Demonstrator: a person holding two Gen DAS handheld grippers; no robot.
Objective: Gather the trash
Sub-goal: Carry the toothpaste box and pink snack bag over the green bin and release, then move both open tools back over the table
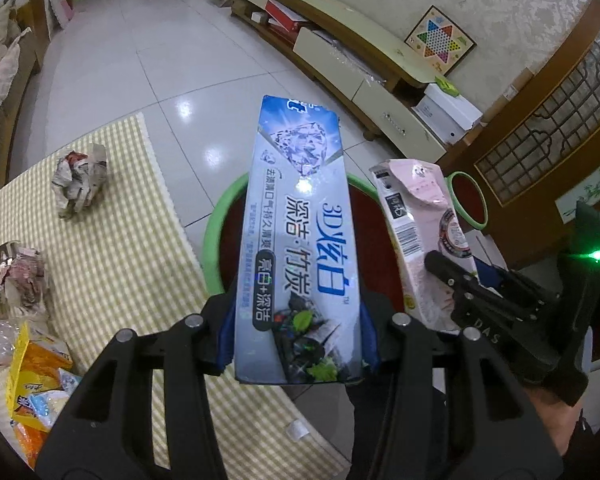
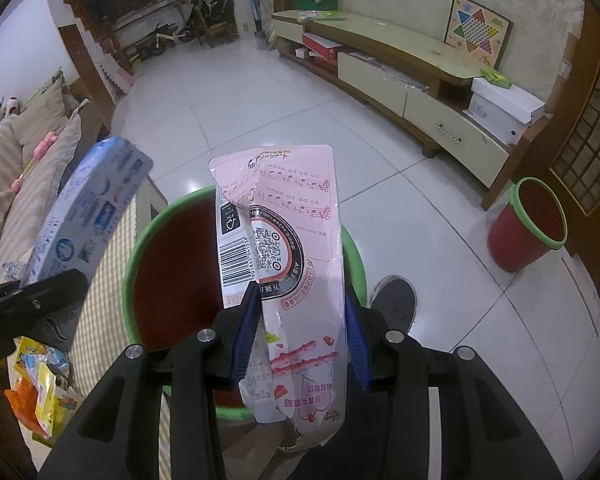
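While both tools hang over the red bin (image 2: 172, 264) off the tabletop's (image 1: 132, 248) edge, the left tool (image 1: 296, 340) clamps a blue toothpaste box (image 1: 296, 240) and the right tool (image 2: 300, 332) clamps a torn pink wrapper (image 2: 296, 216); a paper wad (image 1: 78, 180) lies near that edge.

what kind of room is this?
Most likely a home living room: a sofa with cushions, a long low TV cabinet against the wall, a Chinese checkers board leaning on it, and tiled floor.
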